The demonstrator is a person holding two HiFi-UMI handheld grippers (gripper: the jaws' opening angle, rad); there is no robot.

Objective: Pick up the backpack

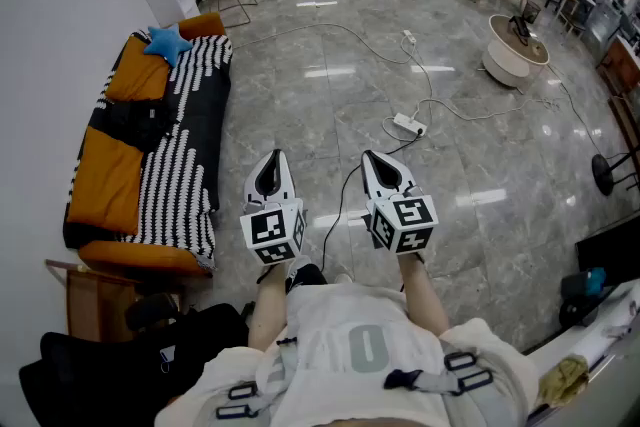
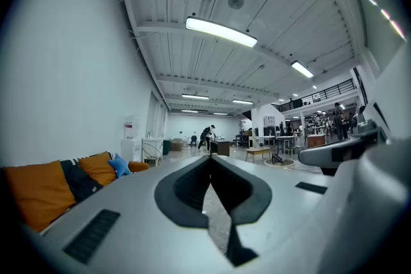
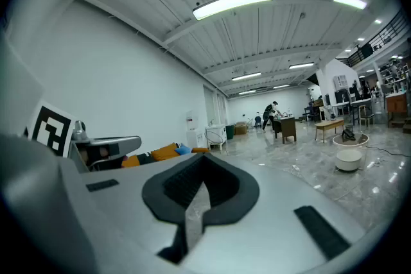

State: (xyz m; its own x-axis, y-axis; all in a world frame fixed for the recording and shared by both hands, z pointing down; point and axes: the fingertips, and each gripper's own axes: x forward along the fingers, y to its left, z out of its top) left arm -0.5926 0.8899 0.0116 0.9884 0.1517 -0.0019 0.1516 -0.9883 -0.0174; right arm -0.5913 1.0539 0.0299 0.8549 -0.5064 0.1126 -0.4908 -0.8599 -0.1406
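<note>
A black soft bag-like heap (image 1: 125, 370), which may be the backpack, lies at the bottom left of the head view, beside the person's left leg. Another black item (image 1: 132, 123) rests on the sofa between orange cushions; I cannot tell which is the backpack. My left gripper (image 1: 273, 163) and right gripper (image 1: 378, 161) are held side by side over the floor, pointing forward, well apart from both black things. Both are shut with nothing between the jaws, as the left gripper (image 2: 210, 162) and right gripper (image 3: 204, 162) show in their own views.
A sofa (image 1: 185, 165) with a striped black-and-white cover and orange cushions (image 1: 105, 180) stands along the left wall. A wooden side table (image 1: 85, 300) is at its near end. Cables and a power strip (image 1: 408, 125) cross the marble floor ahead. A round white table (image 1: 515, 50) stands far right.
</note>
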